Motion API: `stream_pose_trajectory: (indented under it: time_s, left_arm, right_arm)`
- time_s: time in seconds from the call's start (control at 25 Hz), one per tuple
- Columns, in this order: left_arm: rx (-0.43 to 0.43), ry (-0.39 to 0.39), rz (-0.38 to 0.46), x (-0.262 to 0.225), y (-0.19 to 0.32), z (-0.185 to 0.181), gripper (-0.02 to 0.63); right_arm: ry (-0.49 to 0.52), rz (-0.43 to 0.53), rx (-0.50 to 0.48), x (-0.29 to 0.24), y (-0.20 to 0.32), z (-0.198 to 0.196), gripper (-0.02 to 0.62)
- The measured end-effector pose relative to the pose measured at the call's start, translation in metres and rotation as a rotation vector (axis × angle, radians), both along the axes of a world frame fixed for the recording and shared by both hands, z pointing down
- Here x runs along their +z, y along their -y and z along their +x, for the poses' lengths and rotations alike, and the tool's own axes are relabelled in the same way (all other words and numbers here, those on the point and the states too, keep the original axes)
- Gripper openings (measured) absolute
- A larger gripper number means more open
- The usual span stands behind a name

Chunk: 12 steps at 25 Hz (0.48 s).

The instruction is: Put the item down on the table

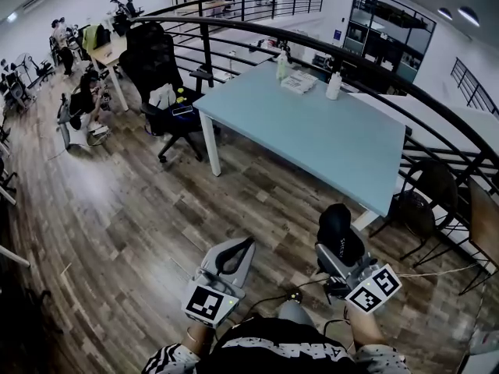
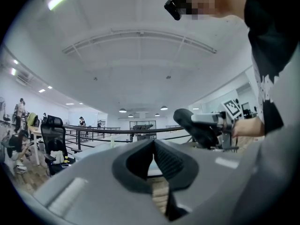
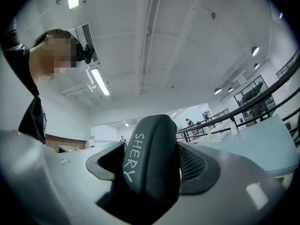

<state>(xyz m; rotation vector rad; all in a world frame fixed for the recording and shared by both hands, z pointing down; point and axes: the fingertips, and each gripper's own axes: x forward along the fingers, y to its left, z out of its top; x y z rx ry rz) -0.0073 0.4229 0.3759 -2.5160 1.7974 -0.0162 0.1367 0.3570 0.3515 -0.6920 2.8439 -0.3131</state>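
Pale blue bench (image 1: 312,131) on a wooden floor (image 1: 117,209), ahead of the person. Right tool (image 1: 341,257) clamped on a dark rounded item (image 1: 338,228) lettered "SHERY", held over the floor, short of the bench's near corner. Left tool (image 1: 242,249): jaws pressed together, nothing between.

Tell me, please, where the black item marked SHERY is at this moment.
The black item is clamped in the right claw, at the lower right of the head view, above the wooden floor and short of the blue table.
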Motion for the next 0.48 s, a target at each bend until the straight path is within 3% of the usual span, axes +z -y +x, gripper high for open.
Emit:
stream_pose_trajectory:
  time_s: [0.48]
  left_arm:
    - [-0.125, 0.021, -0.038, 0.0, 0.038, -0.041, 0.0]
  right_arm:
    - [0.026, 0.014, -0.034, -0.003, 0.078, -0.024, 0.354]
